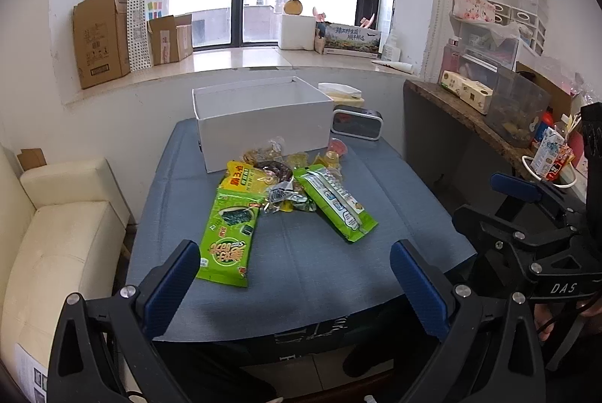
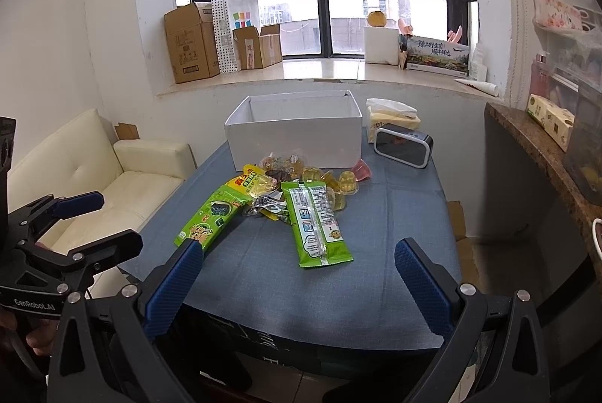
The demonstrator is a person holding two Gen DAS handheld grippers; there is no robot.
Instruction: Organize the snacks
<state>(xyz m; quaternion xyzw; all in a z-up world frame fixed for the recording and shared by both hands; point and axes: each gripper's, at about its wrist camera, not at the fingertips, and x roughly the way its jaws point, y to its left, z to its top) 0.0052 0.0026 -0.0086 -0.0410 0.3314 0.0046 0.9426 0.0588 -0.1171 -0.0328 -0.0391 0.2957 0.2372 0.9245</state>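
A pile of snacks lies on the blue-grey tablecloth (image 1: pixel 301 263) in front of an open white box (image 1: pixel 259 117). A green seaweed pack (image 1: pixel 229 237) lies at the left, a long green pack (image 1: pixel 335 203) at the right, a yellow pack (image 1: pixel 242 177) and several jelly cups (image 1: pixel 331 158) behind. My left gripper (image 1: pixel 295 284) is open and empty above the table's near edge. My right gripper (image 2: pixel 301 284) is open and empty, also near the front edge; the box (image 2: pixel 297 136), seaweed pack (image 2: pixel 210 215) and long green pack (image 2: pixel 316 226) lie ahead of it.
A black clock (image 1: pixel 355 122) and a tissue box (image 1: pixel 342 94) stand right of the white box. A cream sofa (image 1: pixel 56 233) is at the left. A cluttered stone counter (image 1: pixel 470 113) runs along the right. Cardboard boxes (image 1: pixel 99 38) sit on the windowsill.
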